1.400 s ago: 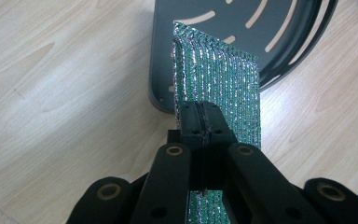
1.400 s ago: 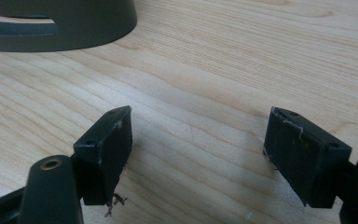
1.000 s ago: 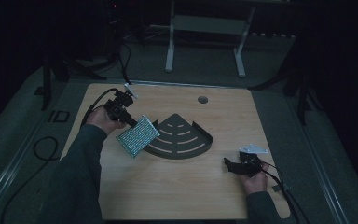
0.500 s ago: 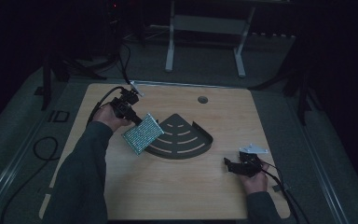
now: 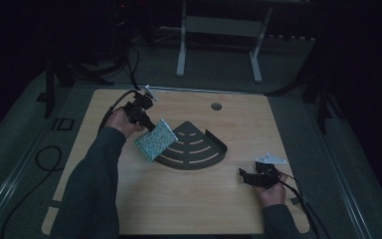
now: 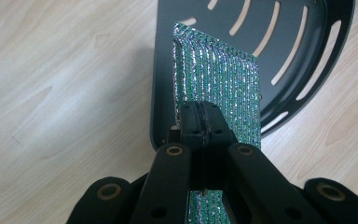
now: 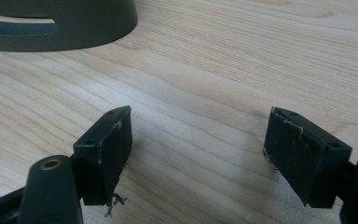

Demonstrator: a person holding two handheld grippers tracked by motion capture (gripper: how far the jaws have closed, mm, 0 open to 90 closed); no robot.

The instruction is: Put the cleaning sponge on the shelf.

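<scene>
My left hand (image 5: 121, 121) is stretched out over the far left part of the table, sleeve running up from the bottom edge, forearm angled forward and slightly inward. The left gripper (image 6: 200, 122) points down and to the right from that hand, its jaws pinched tight together with only a thin seam between the pads. My right hand (image 5: 272, 191) rests low at the near right, wrist bent inward. The right gripper (image 7: 198, 154) lies nearly level, aimed left, its jaws spread wide apart with nothing between them.
</scene>
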